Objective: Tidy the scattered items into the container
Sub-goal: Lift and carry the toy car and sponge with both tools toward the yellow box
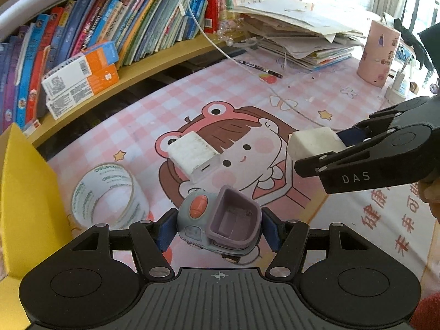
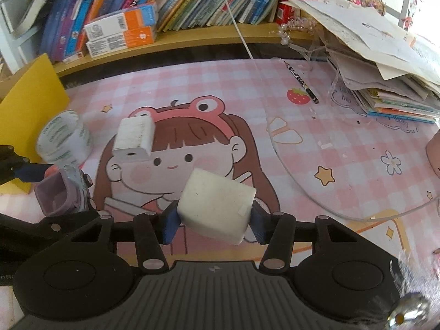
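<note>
Left gripper [image 1: 218,229] fingers clamp a toy truck [image 1: 220,220] and right gripper [image 2: 213,221] fingers clamp a white block [image 2: 217,205], both lifted clear of the surface [image 2: 343,126] for carrying toward the yellow container [image 1: 24,192] at its left edge.

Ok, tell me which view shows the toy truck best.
Left wrist: the toy truck sits centred and sharp, clamped in the left gripper. The right wrist view shows it only at the left edge, blurred.

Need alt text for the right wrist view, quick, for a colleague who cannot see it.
The right gripper grips a white block above a pink cartoon desk mat. A white charger and a tape roll lie on the mat beyond it. At the left edge, the left gripper holds a toy truck near a yellow container.
</note>
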The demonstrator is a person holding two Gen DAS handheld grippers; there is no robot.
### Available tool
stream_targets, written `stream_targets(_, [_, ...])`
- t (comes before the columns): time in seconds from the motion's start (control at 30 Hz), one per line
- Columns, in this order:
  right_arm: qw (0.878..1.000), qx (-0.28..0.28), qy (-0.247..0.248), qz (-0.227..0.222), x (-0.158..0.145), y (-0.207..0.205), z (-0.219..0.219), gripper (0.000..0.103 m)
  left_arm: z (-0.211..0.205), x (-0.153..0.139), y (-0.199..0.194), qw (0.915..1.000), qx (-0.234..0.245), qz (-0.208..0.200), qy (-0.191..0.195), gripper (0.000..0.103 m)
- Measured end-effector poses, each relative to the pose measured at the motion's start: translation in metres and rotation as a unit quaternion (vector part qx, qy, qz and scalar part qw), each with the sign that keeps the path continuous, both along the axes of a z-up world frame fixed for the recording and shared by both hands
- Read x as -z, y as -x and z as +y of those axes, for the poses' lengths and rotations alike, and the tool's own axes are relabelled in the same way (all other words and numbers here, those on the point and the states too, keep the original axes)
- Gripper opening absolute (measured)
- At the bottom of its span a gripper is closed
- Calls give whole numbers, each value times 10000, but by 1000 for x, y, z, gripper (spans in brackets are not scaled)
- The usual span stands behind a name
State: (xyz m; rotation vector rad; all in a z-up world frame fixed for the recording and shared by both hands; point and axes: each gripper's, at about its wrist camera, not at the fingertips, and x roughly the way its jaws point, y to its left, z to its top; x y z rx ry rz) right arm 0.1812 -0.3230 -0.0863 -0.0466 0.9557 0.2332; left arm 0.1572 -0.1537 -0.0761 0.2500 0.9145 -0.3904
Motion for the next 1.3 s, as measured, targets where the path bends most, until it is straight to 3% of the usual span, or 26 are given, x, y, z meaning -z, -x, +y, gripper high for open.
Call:
stream_targets(0.4, [9995, -273, -47, -138, -17, 38, 15, 50, 18, -23, 40, 9995, -222, -209, 46, 63])
stream_targets(1.3, [9978, -587, 22, -315, -38, 100, 58, 49, 66, -41, 98, 9974, -569, -380, 207, 63])
